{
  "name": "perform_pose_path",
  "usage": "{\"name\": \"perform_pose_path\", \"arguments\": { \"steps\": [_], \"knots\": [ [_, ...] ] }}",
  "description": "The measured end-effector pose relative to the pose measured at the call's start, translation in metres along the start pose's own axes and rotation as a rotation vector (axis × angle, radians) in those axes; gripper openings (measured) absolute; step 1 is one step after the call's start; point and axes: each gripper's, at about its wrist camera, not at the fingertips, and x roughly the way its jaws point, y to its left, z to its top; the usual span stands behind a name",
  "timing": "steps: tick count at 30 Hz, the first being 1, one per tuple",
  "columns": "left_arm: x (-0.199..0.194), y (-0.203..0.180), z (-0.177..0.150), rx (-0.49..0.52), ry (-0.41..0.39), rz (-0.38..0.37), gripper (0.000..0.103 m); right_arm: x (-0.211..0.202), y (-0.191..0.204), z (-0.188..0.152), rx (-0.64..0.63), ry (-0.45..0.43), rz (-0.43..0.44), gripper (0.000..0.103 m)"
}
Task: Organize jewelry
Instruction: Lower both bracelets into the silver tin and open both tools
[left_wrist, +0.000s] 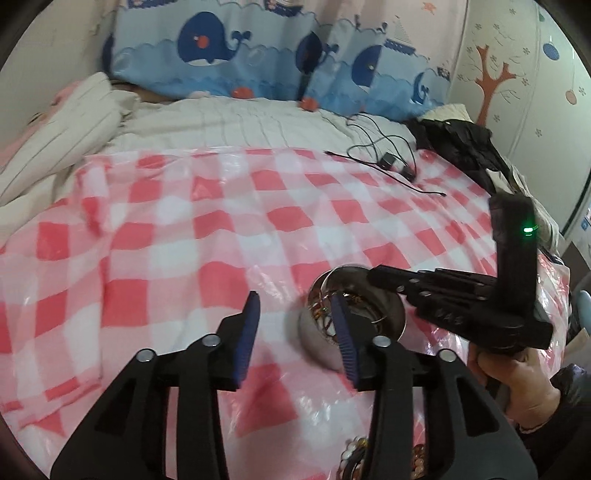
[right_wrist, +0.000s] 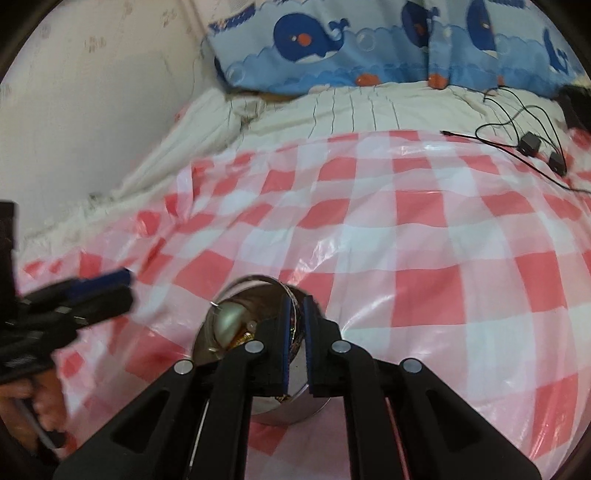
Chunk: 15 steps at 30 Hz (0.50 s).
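Where the right hand-held gripper (right_wrist: 295, 301) is set: its jaws are drawn almost together astride the near-right rim of the steel bowl (right_wrist: 255, 277), one finger inside and one outside; the rim is judged to be pinched.
Left hand-held gripper (left_wrist: 295, 299): spread wide, nothing held; it is hovered just to the left of the bowl, which lies partly behind its right finger.
Risk, spill: the bowl is gripped at one edge only and appears tilted in the left wrist view, so its contents could be tipped out onto the bed if it is lifted or turned further.
Risk, slip: a smooth metal rim may be lost from between the pads, and the glossy checked plastic sheet (right_wrist: 406, 258) beneath offers little hold.
Risk, snag: a piece could be caught by the finger that is inside the bowl.
Bowl contents (right_wrist: 229, 321): a pale pearly piece and some gold-coloured bits are seen just left of the right fingers; coppery coils show in the left wrist view. Single items cannot be told apart.
Loose jewelry (left_wrist: 354, 454): beaded pieces lie on the sheet below the left hand-held gripper, outside the bowl.
Farther ahead: black cables (right_wrist: 528, 144) lie well apart from both.
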Motion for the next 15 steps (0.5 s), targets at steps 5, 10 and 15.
{"name": "perform_pose_path", "arguments": {
  "steps": [5, 10, 15],
  "knots": [
    [-0.012, -0.002, -0.036, -0.005, 0.036, 0.03, 0.052, -0.018, 0.003, -0.007, -0.007, -0.037, -0.03, 0.033],
    [-0.028, -0.007, -0.081, -0.031, 0.072, 0.05, 0.058, -0.047, 0.002, -0.026, 0.046, -0.071, 0.002, 0.039],
    [-0.042, -0.024, -0.116, -0.015, 0.069, 0.111, 0.07, -0.08, -0.005, -0.074, 0.13, -0.047, -0.002, 0.047]
  ]
}}
